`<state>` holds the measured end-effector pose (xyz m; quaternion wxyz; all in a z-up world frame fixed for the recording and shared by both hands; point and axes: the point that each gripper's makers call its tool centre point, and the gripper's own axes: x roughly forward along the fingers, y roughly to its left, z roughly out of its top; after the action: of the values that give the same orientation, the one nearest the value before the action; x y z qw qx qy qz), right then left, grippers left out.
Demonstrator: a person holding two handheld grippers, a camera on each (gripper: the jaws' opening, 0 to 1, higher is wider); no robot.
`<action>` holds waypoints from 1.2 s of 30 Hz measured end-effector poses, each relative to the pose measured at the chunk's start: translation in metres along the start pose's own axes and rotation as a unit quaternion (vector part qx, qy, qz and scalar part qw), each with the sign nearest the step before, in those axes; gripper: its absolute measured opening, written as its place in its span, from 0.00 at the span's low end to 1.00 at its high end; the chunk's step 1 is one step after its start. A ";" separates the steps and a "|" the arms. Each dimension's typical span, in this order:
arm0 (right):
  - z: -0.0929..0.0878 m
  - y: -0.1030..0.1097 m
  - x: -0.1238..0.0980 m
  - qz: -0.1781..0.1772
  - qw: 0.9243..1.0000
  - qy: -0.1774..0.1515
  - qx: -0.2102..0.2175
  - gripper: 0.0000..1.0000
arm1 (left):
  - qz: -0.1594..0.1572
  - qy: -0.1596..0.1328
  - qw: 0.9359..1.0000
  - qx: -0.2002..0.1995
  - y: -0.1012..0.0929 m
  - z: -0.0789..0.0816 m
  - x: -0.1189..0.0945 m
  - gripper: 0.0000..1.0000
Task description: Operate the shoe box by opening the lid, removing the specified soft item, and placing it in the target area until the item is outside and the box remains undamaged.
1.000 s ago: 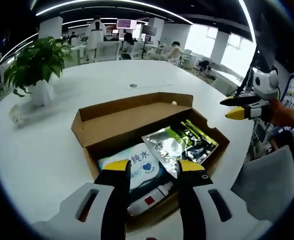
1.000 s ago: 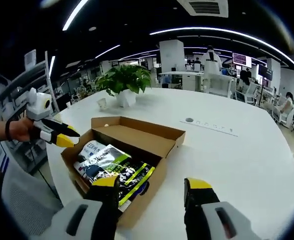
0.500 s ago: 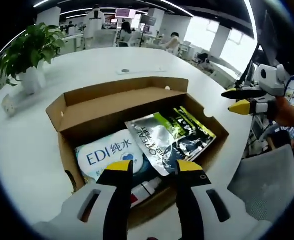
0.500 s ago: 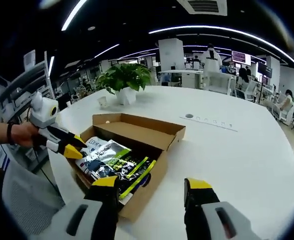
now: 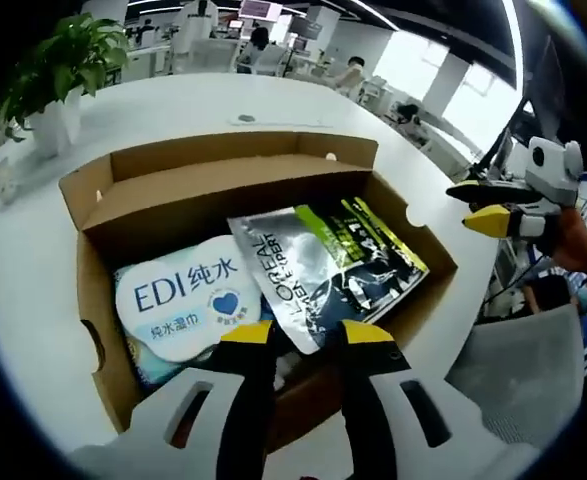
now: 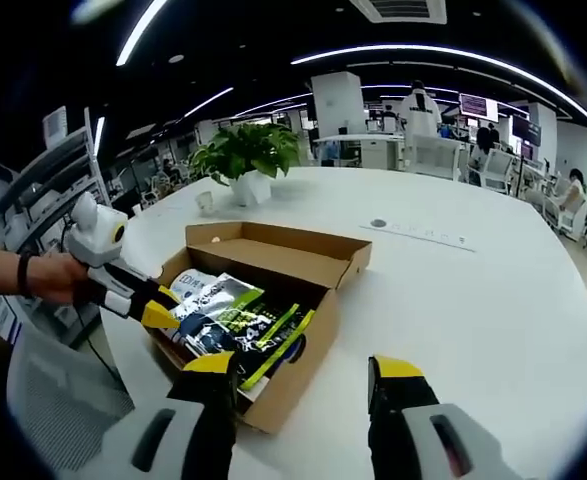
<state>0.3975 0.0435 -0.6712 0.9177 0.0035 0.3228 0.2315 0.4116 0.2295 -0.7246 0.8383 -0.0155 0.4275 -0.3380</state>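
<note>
So this is a big rounded white tabletop (image 6: 493, 300) in an open-plan office: ceiling strip lights, desks and a few people way in the back, bright windows off to one side. A potted plant (image 6: 245, 160) sits further in on the tabletop, well apart from the shoe box (image 6: 318, 262), and there's a small round disc (image 6: 377, 224) set into the surface beyond the box.

The shoe box is open, lid flap folded back and standing up along the far side. It sits near the tabletop's curved edge, with loads of bare white surface on the far side and to the right in the right gripper view. Inside, the white wet wipes pack (image 5: 188, 298) lies flat, and a silver-and-green foil pouch (image 5: 323, 265) lies beside it, overlapping its edge.

The left gripper (image 5: 308, 335) hangs right over the near wall of the box, jaws parted with a modest gap, holding nothing. The right gripper (image 6: 303, 372) hovers over the tabletop by the box corner, jaws spread wide, nothing between them. It's off past the table edge in the left gripper view.
</note>
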 end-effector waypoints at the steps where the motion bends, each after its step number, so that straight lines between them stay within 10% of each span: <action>1: 0.000 0.001 0.000 0.001 1.000 0.001 -0.001 0.50 | 0.000 -0.002 1.000 -0.003 0.000 0.002 0.002 0.21; 12: 0.003 0.022 0.009 0.036 0.999 0.017 -0.007 0.49 | 0.031 -0.001 0.999 0.009 0.007 0.005 0.005 0.03; 36: -0.002 0.078 0.056 0.071 0.994 0.082 0.005 0.44 | 0.057 -0.007 0.998 0.004 0.031 0.000 -0.010 0.01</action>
<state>0.4016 0.1364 -0.6938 0.8694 0.0124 0.3967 0.2943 0.4246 0.2588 -0.7275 0.8591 0.0103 0.4205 -0.2916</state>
